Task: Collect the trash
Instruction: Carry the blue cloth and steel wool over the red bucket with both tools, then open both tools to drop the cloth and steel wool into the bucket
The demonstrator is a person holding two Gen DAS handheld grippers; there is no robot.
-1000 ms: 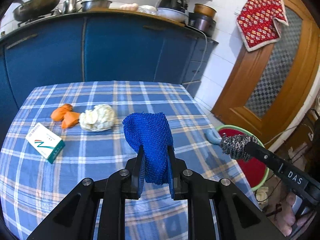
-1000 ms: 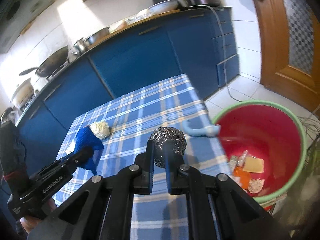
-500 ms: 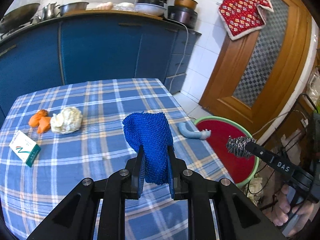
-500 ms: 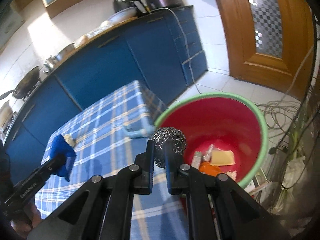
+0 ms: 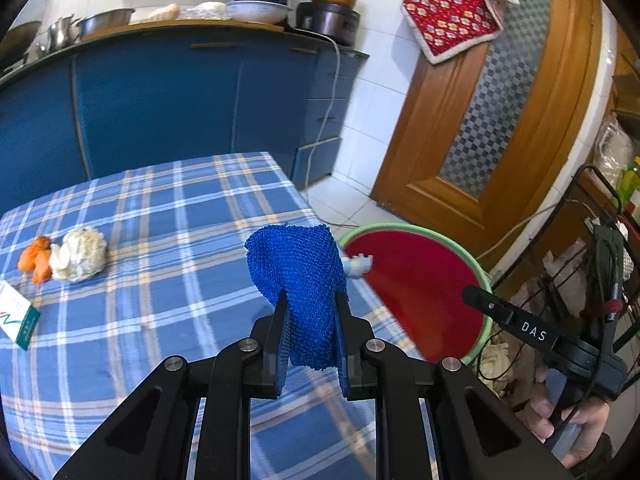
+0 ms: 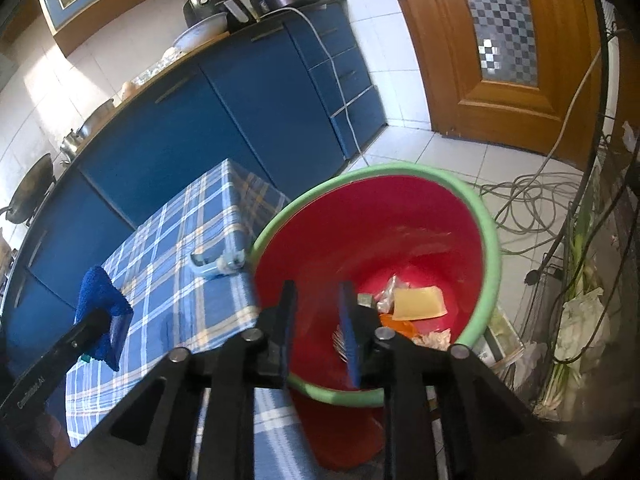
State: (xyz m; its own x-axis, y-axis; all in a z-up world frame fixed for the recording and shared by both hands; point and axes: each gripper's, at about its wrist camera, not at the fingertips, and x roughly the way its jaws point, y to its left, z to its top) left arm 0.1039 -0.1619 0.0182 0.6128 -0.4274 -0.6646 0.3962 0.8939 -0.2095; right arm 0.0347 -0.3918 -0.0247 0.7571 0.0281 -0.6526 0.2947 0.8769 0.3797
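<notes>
My left gripper (image 5: 310, 308) is shut on a blue knitted cloth (image 5: 298, 276) and holds it above the checked table (image 5: 160, 240); the cloth also shows in the right wrist view (image 6: 100, 300). My right gripper (image 6: 318, 300) is open and empty over the red bin with a green rim (image 6: 494, 248). The steel wool is out of its jaws; a grey bit shows low by the right finger. Several scraps (image 6: 418, 304) lie in the bin. The bin (image 5: 420, 288) stands right of the table.
On the table lie a white crumpled wad (image 5: 80, 254), orange peel (image 5: 36, 258), a white and green box (image 5: 18, 320) and a pale blue hook-shaped piece (image 6: 216, 266) at the table's right edge. Blue cabinets stand behind. Cables (image 6: 532, 208) lie on the floor near a wooden door.
My right gripper moved right over the bin and opened, letting go of the steel wool. My left gripper swung right with the cloth.
</notes>
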